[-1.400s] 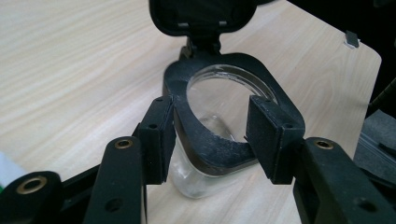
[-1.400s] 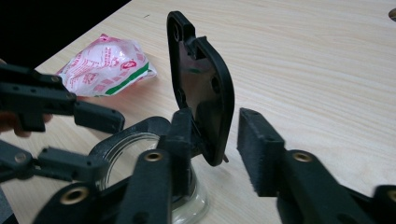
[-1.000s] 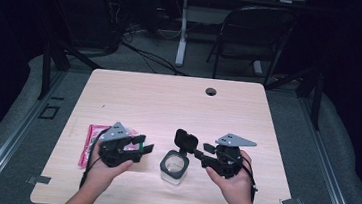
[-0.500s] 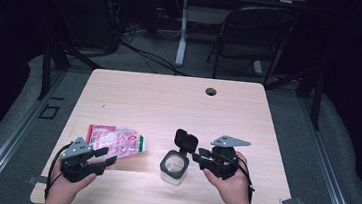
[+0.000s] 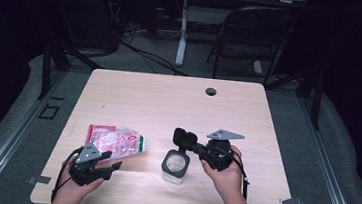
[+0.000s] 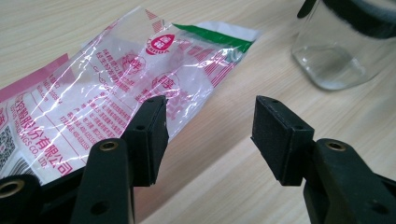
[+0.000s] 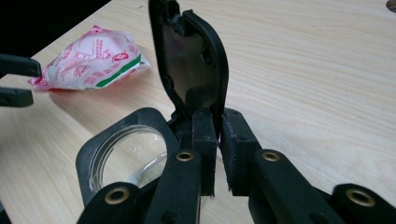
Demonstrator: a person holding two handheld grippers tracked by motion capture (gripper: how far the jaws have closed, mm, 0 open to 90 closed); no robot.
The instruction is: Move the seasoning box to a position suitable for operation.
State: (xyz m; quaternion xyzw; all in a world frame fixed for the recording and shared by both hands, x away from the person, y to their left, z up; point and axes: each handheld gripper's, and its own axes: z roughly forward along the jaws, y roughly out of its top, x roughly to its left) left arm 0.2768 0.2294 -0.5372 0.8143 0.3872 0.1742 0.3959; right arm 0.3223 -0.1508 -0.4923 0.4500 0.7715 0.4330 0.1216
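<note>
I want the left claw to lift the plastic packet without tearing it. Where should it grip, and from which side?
Grip the packet at its near, flat edge, coming in low from the person's side, where the open left claw already points. The film lies flat and crinkled on the table, so a thin edge probably fits between the pads better than the puffed middle. The green-striped end lies toward the jar; keep clear of that.

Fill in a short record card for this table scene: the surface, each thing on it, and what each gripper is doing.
Surface: wooden table
Jar: clear glass jar, black rim, hinged lid standing open
Packet: pink and clear plastic bag, lying flat, left of the jar
Left gripper: jaws open, nothing between them, pointing at the bag's edge
Right gripper: jaws nearly shut, at the lid's hinge; contact unclear
</note>
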